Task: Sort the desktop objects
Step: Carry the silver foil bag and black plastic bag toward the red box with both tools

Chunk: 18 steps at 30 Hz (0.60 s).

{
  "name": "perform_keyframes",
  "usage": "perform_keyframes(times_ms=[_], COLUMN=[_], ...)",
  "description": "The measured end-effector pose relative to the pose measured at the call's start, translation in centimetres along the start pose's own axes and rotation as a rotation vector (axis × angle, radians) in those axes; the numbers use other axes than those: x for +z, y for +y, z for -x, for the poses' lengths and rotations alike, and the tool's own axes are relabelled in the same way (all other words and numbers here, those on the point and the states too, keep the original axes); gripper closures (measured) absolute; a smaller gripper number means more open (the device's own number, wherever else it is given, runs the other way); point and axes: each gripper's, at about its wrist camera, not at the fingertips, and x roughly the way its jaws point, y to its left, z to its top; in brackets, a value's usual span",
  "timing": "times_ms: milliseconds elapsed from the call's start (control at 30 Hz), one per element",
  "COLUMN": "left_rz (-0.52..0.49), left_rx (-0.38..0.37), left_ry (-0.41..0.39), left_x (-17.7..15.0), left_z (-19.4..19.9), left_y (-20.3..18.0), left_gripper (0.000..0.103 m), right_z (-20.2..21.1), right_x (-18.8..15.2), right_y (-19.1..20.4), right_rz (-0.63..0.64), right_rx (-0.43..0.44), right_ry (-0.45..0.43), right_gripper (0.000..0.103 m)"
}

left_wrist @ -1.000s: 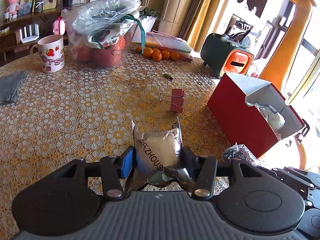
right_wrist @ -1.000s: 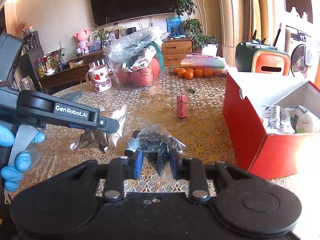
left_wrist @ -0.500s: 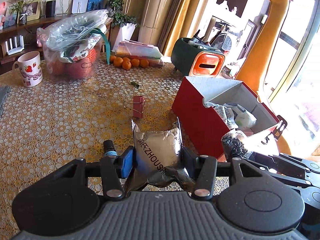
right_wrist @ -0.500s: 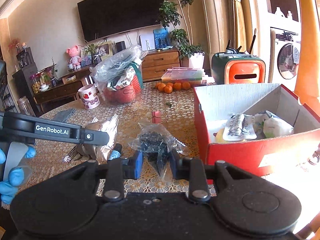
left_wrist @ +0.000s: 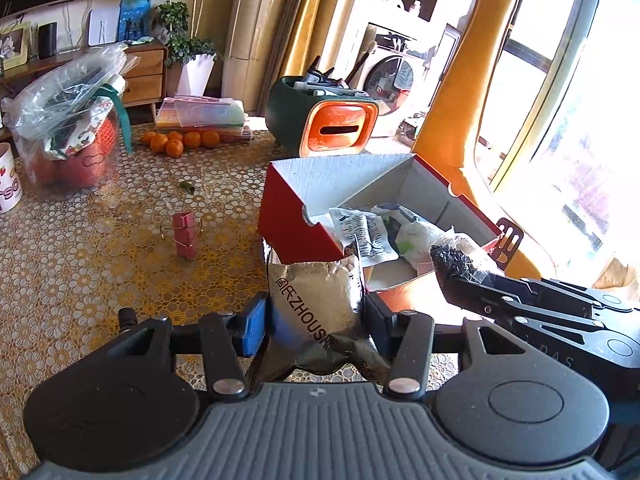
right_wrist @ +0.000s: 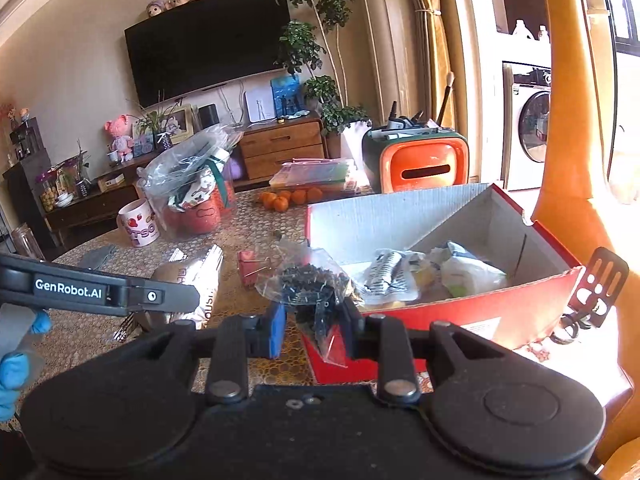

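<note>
While the left gripper clamps a foil pouch just short of the red box and the right gripper pinches a screw bag at its near rim, either could snag that rim and spill onto the desk.

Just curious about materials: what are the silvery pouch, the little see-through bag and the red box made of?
Silvery pouch: looks like metallised foil, shiny and creased.
See-through bag: thin clear plastic film, crinkled, small dark pieces visible inside.
Red box: apparently cardboard, glossy red outside, ribbed white inside.
</note>
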Motion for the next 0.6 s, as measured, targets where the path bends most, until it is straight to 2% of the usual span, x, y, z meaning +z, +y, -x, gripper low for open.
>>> perform_keyframes(times_ms=[400,600], left_rz=[-0.107,-0.133], left_rx=[-0.052,-0.044], left_ry=[0.007,0.016], left_x=[2.1,3.0], left_z=[-3.9,-6.1], left_y=[-6.4,-8.0], left_gripper=[0.052,0.052], right_z=[0.2,-0.8], right_x=[1.4,2.6], right_y=[-4.9,-6.9], right_rz=[-0.015,-0.012], right_rx=[-0.070,-0.094], right_ry=[-0.026,-0.016], right_gripper=[0.076,0.076])
